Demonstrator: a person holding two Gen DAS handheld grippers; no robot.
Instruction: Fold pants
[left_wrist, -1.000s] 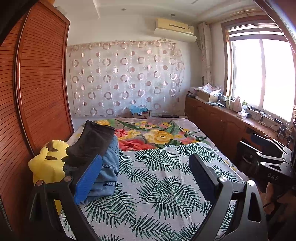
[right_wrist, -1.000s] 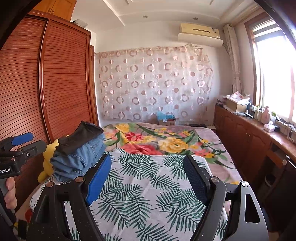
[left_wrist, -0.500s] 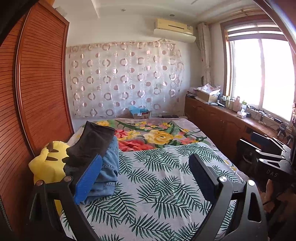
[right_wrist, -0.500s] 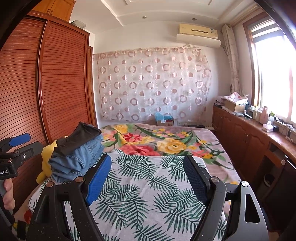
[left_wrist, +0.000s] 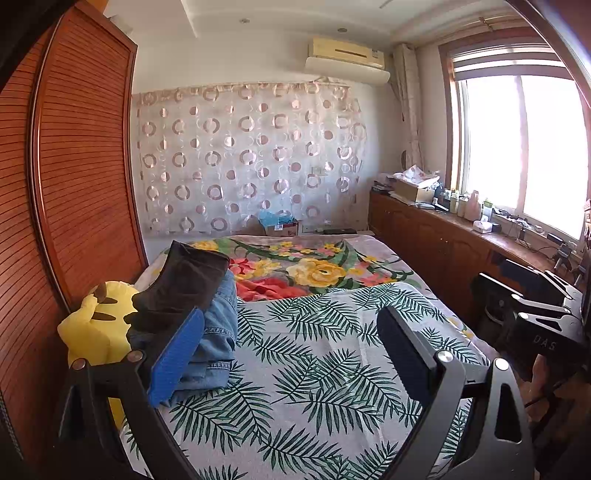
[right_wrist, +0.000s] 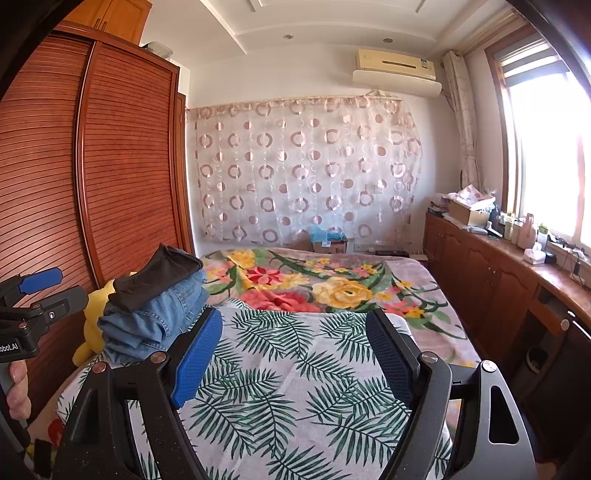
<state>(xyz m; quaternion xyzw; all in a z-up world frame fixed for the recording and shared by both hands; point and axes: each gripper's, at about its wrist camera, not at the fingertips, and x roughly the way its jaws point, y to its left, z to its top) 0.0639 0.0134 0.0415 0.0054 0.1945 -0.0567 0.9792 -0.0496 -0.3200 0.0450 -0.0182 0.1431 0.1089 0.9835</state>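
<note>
Both spread claws, left claw (left_wrist: 291, 354) and right claw (right_wrist: 293, 354), hover right of folded pants (left_wrist: 207, 314).

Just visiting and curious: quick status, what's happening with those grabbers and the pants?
Left gripper open, empty. Right gripper open, empty. Folded jeans stacked under dark pants at bed's left edge, untouched. Nothing blocking.

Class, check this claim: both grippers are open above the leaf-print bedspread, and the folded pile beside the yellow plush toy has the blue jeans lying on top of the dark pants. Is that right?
One detail is wrong. The dark pants lie on top of the blue jeans, as the right wrist view shows. The rest holds: the left gripper and right gripper are open above the leaf-print bedspread, and the pile sits beside the yellow plush toy.
</note>
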